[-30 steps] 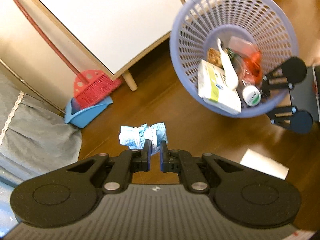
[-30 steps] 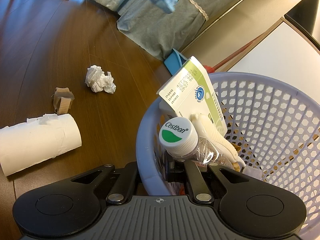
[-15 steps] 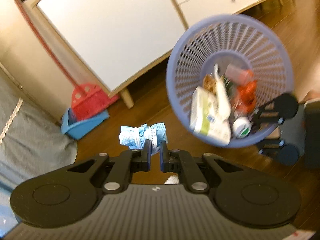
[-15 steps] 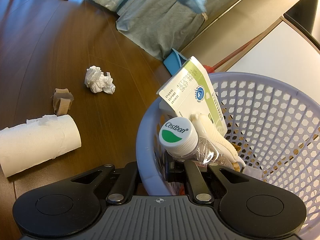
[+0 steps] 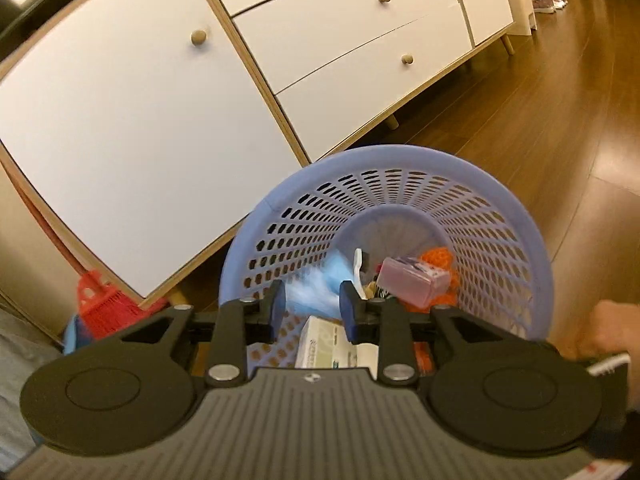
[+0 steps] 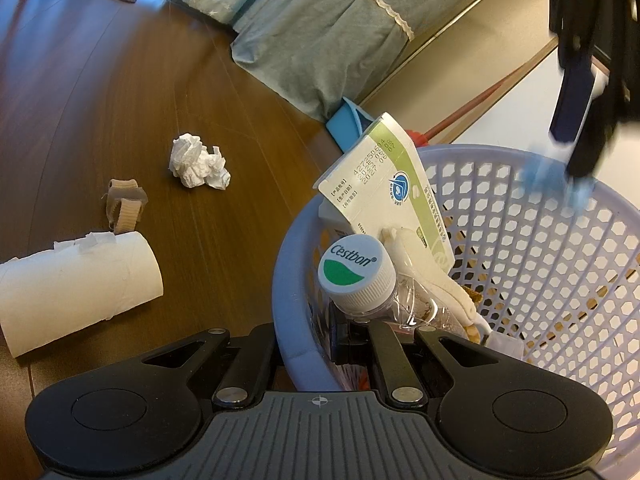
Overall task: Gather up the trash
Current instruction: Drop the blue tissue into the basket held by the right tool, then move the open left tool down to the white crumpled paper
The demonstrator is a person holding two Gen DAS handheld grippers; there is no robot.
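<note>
My left gripper point(image 5: 312, 308) hangs open over the mouth of the purple mesh basket point(image 5: 400, 156). A crumpled blue face mask point(image 5: 320, 284), blurred, is loose between and just past its fingers, inside the basket. In the right wrist view the same left gripper point(image 6: 582, 120) hangs above the basket's far rim with the blue mask point(image 6: 554, 180) dropping below it. My right gripper point(image 6: 306, 340) is shut on the near rim of the basket point(image 6: 288, 280), one finger outside and one inside. A green-white carton point(image 6: 384, 188) and a capped bottle point(image 6: 354, 274) lie in the basket.
On the wooden floor left of the basket lie a crumpled white tissue point(image 6: 200, 162), a small beige scrap point(image 6: 124, 208) and a white paper roll point(image 6: 76, 280). A white sideboard point(image 5: 160, 80), a red broom point(image 5: 100, 304) and grey bedding point(image 6: 312, 32) stand close by. A hand point(image 5: 612, 332) shows at the right.
My left gripper swung in over the basket and opened, letting go of the blue mask, which now falls. The right gripper kept its hold on the rim.
</note>
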